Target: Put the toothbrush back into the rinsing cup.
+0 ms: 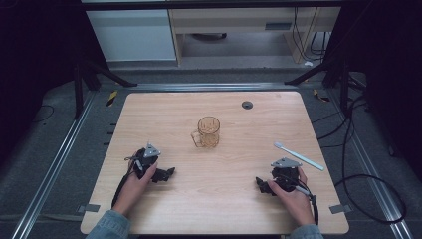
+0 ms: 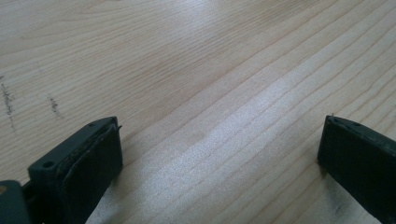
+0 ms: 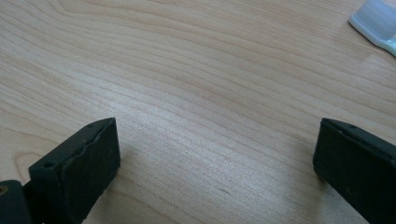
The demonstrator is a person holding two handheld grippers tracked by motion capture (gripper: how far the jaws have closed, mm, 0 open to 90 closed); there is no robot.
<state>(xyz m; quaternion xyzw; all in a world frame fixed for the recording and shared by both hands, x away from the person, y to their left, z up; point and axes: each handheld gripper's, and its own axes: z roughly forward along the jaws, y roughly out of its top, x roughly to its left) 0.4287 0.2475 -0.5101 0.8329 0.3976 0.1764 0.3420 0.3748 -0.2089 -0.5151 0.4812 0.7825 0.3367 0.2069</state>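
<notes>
Looking down from the high view: wooden bench [image 1: 149, 109] is carrying an amber glass mug [image 1: 207, 132] near its centre, handle pointing to the left. A white toothbrush [image 1: 298, 155] is lying flat toward the right edge, just beyond the right tongs [image 1: 262, 184]. Left tongs [image 1: 165, 174] are resting low on the near-left part, well apart from the mug. Each hand is gripping its own tool; left hand [image 1: 130, 185], right hand [image 1: 292, 196]. A dark round grommet [image 1: 247, 104] is sitting near the far edge.

Left gripper view: jaws are standing wide apart over bare wood grain, gripping nothing.

Right gripper view: jaws are spread wide too, nothing between them; toothbrush end [image 3: 376, 23] is showing at top right.
</notes>
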